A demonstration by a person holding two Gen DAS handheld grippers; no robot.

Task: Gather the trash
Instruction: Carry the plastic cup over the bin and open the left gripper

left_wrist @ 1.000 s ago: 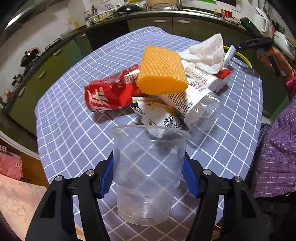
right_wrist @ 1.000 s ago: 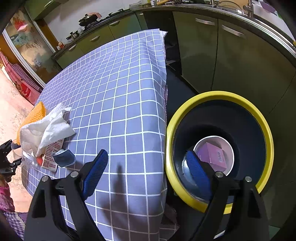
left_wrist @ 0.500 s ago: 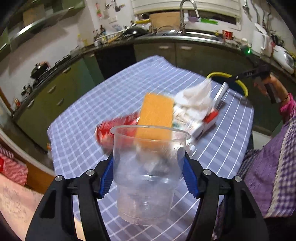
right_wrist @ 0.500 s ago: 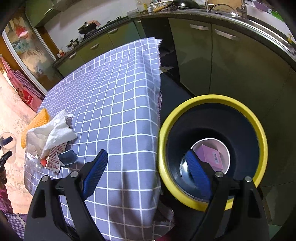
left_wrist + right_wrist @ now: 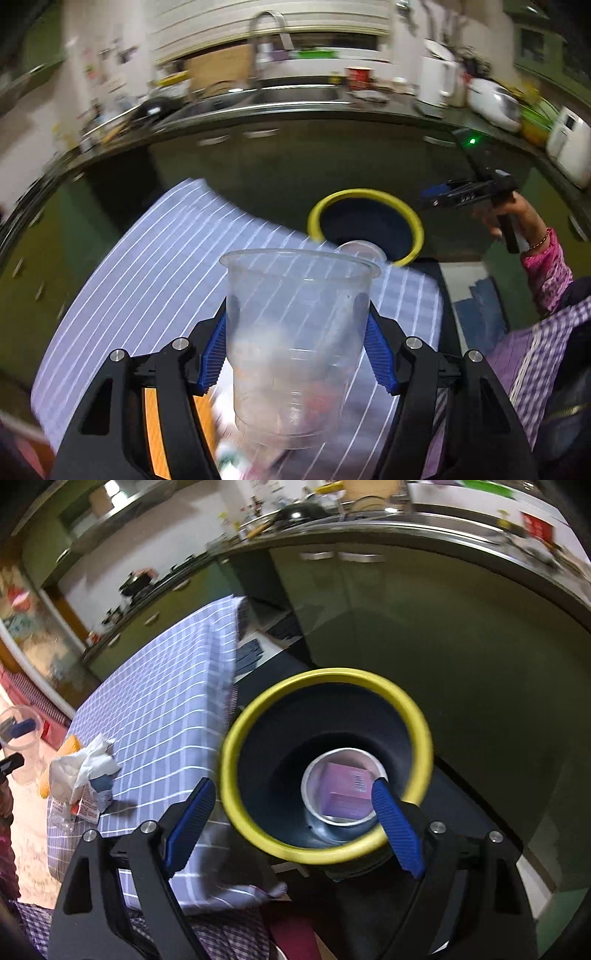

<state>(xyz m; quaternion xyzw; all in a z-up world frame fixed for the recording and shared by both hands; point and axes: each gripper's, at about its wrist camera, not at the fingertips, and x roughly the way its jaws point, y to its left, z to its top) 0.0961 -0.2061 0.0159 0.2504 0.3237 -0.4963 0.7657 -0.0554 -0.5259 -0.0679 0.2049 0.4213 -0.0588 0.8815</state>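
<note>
A clear plastic cup (image 5: 295, 325) stands upright between the blue pads of my left gripper (image 5: 295, 347), which is shut on it above the checked tablecloth (image 5: 155, 266). Beyond the table's far edge sits the yellow-rimmed dark bin (image 5: 365, 192). In the right wrist view, my right gripper (image 5: 293, 790) hangs open and empty over that bin (image 5: 325, 674). The bin holds a white cup with a purple box (image 5: 343, 786) in it. The remaining pile, with white tissue (image 5: 85, 764) and an orange sponge (image 5: 70, 746), lies at the table's near corner.
Green kitchen cabinets (image 5: 406, 620) and a counter with a sink (image 5: 295, 94) curve behind the bin. The person's sleeve (image 5: 546, 266) and checked shirt are at the right. A dark mat (image 5: 255, 653) lies on the floor between table and cabinets.
My left gripper has lifted the cup off the table and swung away from the trash pile, so the bin is now ahead. My right gripper has shifted from the table edge to over the bin.
</note>
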